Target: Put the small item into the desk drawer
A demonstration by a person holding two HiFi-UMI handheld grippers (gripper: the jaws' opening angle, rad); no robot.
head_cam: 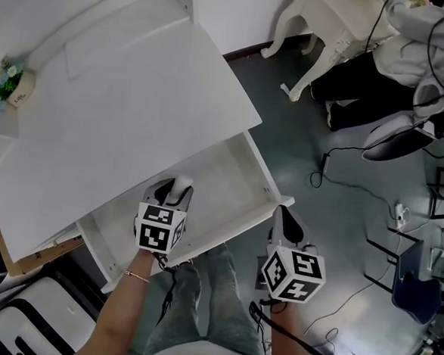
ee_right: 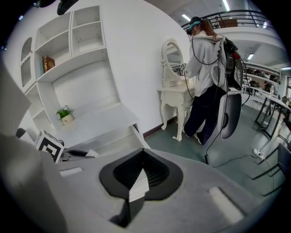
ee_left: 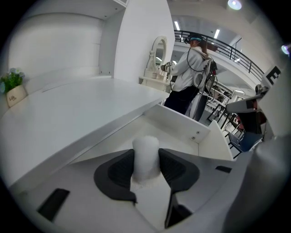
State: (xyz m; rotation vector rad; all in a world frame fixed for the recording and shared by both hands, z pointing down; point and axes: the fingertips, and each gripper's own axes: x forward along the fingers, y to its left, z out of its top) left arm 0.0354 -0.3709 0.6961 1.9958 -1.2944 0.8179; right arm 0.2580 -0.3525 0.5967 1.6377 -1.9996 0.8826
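The white desk (head_cam: 128,106) has its drawer (head_cam: 233,177) pulled out below the top. My left gripper (head_cam: 179,185) hangs over the drawer's inside, pointing down into it. It is shut on a small white cylinder (ee_left: 146,152), which stands upright between the dark pads (ee_left: 119,170) of the left gripper (ee_left: 146,159). The drawer's far wall (ee_left: 179,122) lies just beyond. My right gripper (head_cam: 284,220) sits off the drawer's right front corner, over the floor. In the right gripper view the right gripper (ee_right: 143,169) has its pads together with nothing between them.
A small potted plant (head_cam: 7,82) stands at the desk's far left. Shelves (ee_right: 68,41) rise above the desk. On the grey floor to the right are a white dressing table (head_cam: 324,21), a standing person (ee_right: 207,68), cables (head_cam: 337,162) and a blue chair (head_cam: 416,281).
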